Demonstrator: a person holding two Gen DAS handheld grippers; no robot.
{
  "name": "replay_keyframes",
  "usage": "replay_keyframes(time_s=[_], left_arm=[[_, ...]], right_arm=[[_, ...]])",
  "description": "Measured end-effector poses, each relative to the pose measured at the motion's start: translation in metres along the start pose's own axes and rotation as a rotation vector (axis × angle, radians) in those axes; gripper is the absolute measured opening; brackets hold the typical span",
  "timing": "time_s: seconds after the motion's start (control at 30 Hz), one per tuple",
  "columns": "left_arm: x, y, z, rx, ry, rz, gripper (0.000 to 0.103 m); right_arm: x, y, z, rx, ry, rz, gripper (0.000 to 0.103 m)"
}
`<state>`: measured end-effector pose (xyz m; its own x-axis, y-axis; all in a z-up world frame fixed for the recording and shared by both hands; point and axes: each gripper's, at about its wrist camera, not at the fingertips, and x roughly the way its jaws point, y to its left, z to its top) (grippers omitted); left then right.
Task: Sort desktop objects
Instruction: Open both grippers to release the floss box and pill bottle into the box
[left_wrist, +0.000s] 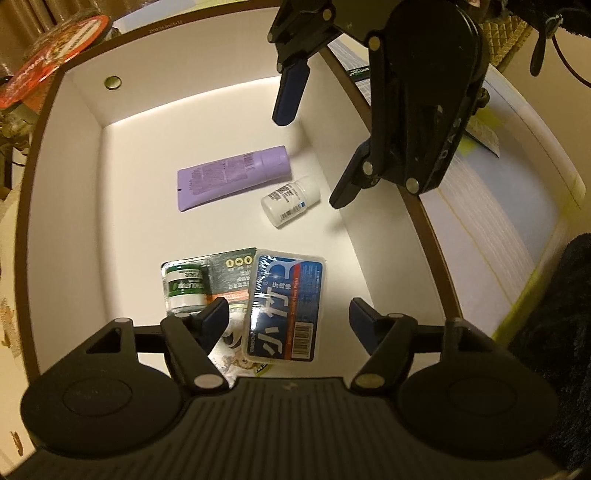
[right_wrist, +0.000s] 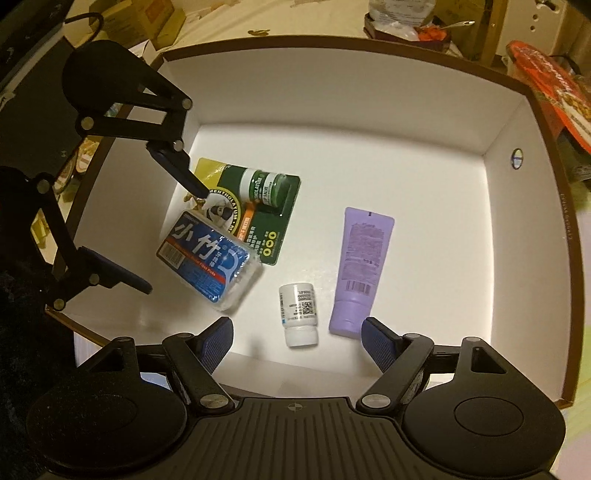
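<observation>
A white box with a brown rim (left_wrist: 74, 155) (right_wrist: 332, 110) holds a purple tube (left_wrist: 232, 175) (right_wrist: 364, 266), a small white bottle (left_wrist: 290, 201) (right_wrist: 298, 314), a blue floss-pick case (left_wrist: 286, 306) (right_wrist: 208, 258) and a green lip-salve blister card (left_wrist: 199, 284) (right_wrist: 258, 210). The blue case lies partly on the green card. My left gripper (left_wrist: 288, 317) (right_wrist: 173, 240) hangs open just above the blue case. My right gripper (right_wrist: 297, 343) (left_wrist: 314, 155) is open above the white bottle and the tube's cap, holding nothing.
A red-lidded round container (left_wrist: 55, 70) (right_wrist: 554, 85) sits outside the box's far corner. A pale plastic storage bin (left_wrist: 498, 221) lies beside the box. Cardboard boxes (right_wrist: 147, 14) and clutter stand on the table beyond.
</observation>
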<state>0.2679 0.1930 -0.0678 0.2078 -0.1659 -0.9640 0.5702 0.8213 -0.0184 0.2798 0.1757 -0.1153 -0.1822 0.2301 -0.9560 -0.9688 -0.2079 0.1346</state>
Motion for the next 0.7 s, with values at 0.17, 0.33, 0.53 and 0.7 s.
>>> replay_keyframes(time_s=[0.17, 0.33, 0.53, 0.7], left_arm=[[-0.010, -0.004, -0.001, -0.010, -0.004, 0.036, 0.076], [-0.023, -0.008, -0.003, -0.023, -0.015, 0.085, 0.080], [-0.041, -0.014, -0.006, -0.041, -0.029, 0.139, 0.083], [-0.052, -0.022, -0.010, -0.048, -0.038, 0.181, 0.084]], right_arm=[[-0.007, 0.003, -0.001, 0.004, -0.013, -0.018, 0.079], [-0.013, 0.007, 0.000, 0.019, -0.040, -0.068, 0.079], [-0.030, 0.009, -0.002, 0.058, -0.077, -0.127, 0.080], [-0.048, 0.015, -0.007, 0.075, -0.110, -0.163, 0.080]])
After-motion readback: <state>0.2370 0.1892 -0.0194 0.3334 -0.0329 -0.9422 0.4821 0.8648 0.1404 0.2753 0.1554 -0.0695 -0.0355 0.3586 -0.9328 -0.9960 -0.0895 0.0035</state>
